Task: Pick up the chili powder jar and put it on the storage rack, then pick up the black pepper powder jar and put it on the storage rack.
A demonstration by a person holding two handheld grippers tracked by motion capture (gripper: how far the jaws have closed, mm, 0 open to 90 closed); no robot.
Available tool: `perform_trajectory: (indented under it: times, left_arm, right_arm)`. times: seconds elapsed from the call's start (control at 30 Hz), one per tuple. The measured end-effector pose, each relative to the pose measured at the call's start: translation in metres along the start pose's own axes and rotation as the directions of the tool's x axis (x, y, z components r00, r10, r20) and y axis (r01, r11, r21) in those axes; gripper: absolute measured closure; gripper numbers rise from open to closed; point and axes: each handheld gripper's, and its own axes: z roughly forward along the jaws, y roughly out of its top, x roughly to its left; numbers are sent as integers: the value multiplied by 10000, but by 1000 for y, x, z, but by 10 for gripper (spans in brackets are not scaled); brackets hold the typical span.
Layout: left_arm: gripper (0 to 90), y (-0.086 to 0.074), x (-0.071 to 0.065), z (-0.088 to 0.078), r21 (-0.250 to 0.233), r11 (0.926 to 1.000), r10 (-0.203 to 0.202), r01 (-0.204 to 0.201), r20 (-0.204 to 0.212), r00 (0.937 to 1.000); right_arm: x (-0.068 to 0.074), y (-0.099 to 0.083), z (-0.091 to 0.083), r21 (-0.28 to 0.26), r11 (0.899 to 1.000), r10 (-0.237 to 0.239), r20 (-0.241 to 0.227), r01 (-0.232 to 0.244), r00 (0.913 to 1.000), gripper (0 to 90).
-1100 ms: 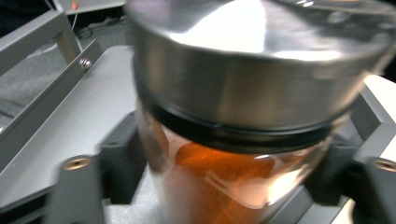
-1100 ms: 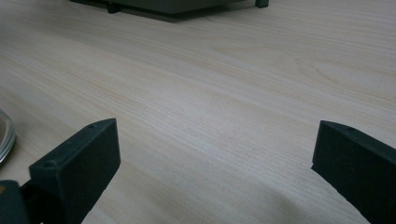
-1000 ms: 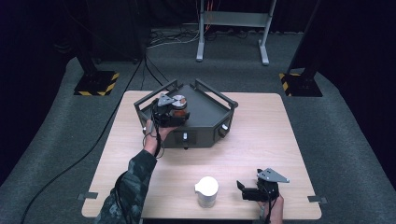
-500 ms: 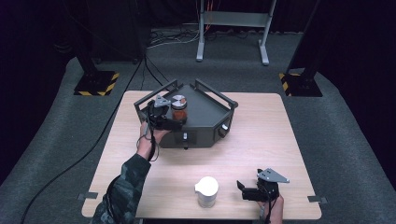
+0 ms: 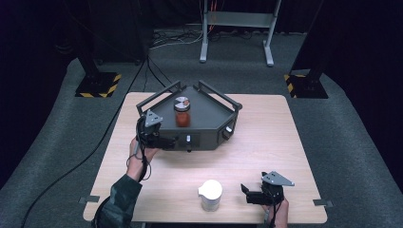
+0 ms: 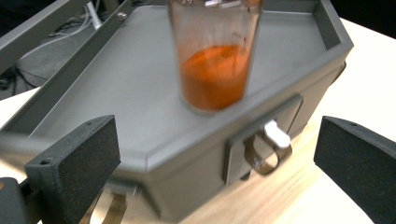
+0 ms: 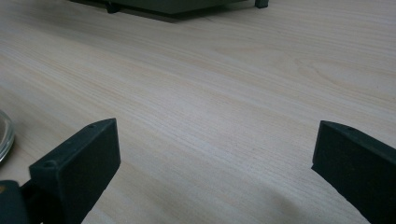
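A glass jar (image 5: pixel 182 113) with orange-red contents and a silver lid stands upright on the flat top of a grey angular metal box (image 5: pixel 209 118). My left gripper (image 5: pixel 167 141) hovers at the box's front-left corner, a short way from the jar. Its jaws have just been opening and now stand wide with nothing between them. In the left gripper view the jar (image 6: pixel 215 70) rises ahead of my left gripper (image 6: pixel 215 156), above a latch (image 6: pixel 267 145) on the box's side. My right gripper (image 5: pixel 247 194) rests open near the table's front right, its jaws (image 7: pixel 215 154) over bare wood.
A white lidded cup (image 5: pixel 210 194) stands near the front edge, just left of the right gripper. Raised rails (image 5: pixel 159 94) line the box's back sides. The wooden table (image 5: pixel 266 142) is surrounded by dark carpet, stands and cables.
The left gripper let go of the jar, opened wide and drew back toward the box's front-left corner. The jar stays standing on the box. The right gripper has not moved.
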Motion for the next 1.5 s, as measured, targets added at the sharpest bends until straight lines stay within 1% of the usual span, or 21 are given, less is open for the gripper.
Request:
perform_trajectory:
  times: [0.07,0.1,0.13,0.17,0.27,0.43,0.53,0.6,0.67,0.7,0.73,0.83,0.9,0.97,1.03,1.1,1.17,1.27,1.43,1.47,1.5]
  left_arm:
    - [1,-10,-1,-6,-84,9998,-159,159,-44,9999]
    - [1,-19,-2,-9,-113,9995,-300,299,-63,9995]
    - [0,-19,-2,-9,-113,9995,-300,299,-63,9995]
    - [0,-28,-3,-12,-100,9992,-399,398,-68,9992]
    - [0,-43,-7,-16,42,9986,-523,524,-292,9982]
    - [0,-71,-16,-24,30,9962,-867,870,-619,9943]
    - [0,-85,-23,-25,311,9955,-875,900,-742,9934]
    - [0,-93,-29,-23,685,9939,-800,860,-860,9931]
    - [0,-102,-32,-19,1018,9908,-813,894,-816,9933]
    - [0,-105,-34,-18,1189,9892,-755,854,-854,9935]
    - [0,-107,-35,-17,1287,9881,-726,838,-894,9933]
    - [0,-115,-38,-15,1562,9832,-804,946,-948,9922]
    - [2,-118,-39,-14,1722,9804,-809,960,-924,9924]
    - [2,-120,-40,-13,1895,9773,-763,942,-994,9921]
    - [2,-123,-39,-13,1929,9755,-893,1060,-931,9916]
    - [3,-125,-40,-11,2037,9729,-904,1092,-992,9910]
    - [6,-126,-39,-10,2045,9722,-967,1143,-942,9908]
    - [6,-128,-40,-9,2083,9717,-934,1115,-951,9911]
    - [7,-131,-37,-6,2167,9685,-1050,1229,-923,9902]
    - [7,-130,-36,-5,2256,9670,-1003,1181,-887,9910]
    - [6,-129,-36,-5,2270,9672,-965,1142,-879,9914]
  right_arm:
    - [0,0,0,-11,10000,21,1,-21,10000,0]
    - [0,0,0,-3,10000,19,-5,-19,10000,0]
    - [0,0,0,-3,10000,19,-5,-19,10000,0]
    - [0,0,0,-16,10000,9,-2,-9,10000,0]
    - [0,0,0,-17,10000,9,10,-9,10000,0]
    - [1,-1,0,-37,10000,10,42,-10,10000,0]
    - [2,-1,-1,-82,10000,-6,95,7,10000,0]
    - [2,-1,-1,-79,10000,-16,111,17,9999,0]
    - [2,-1,0,-44,10000,-25,113,26,9999,0]
    - [3,-1,-1,-44,10000,-43,113,43,9999,0]
    - [3,-1,-1,-68,10000,-67,124,68,9999,0]
    - [5,-2,-1,-82,9999,-93,208,94,9997,0]
    - [5,0,0,-16,9999,-116,216,116,9997,0]
    - [6,0,0,23,9999,-171,253,170,9995,0]
    - [6,1,0,77,9998,-169,260,167,9995,0]
    - [6,2,1,115,9998,-149,266,146,9995,0]
    - [7,2,1,120,9998,-150,286,147,9995,0]
    - [7,2,0,112,9998,-152,312,148,9994,0]
    - [8,0,-1,34,9999,-107,390,106,9992,0]
    - [10,-1,-1,1,9999,-119,449,119,9989,0]
    - [10,0,-1,64,9999,-140,414,137,9990,0]
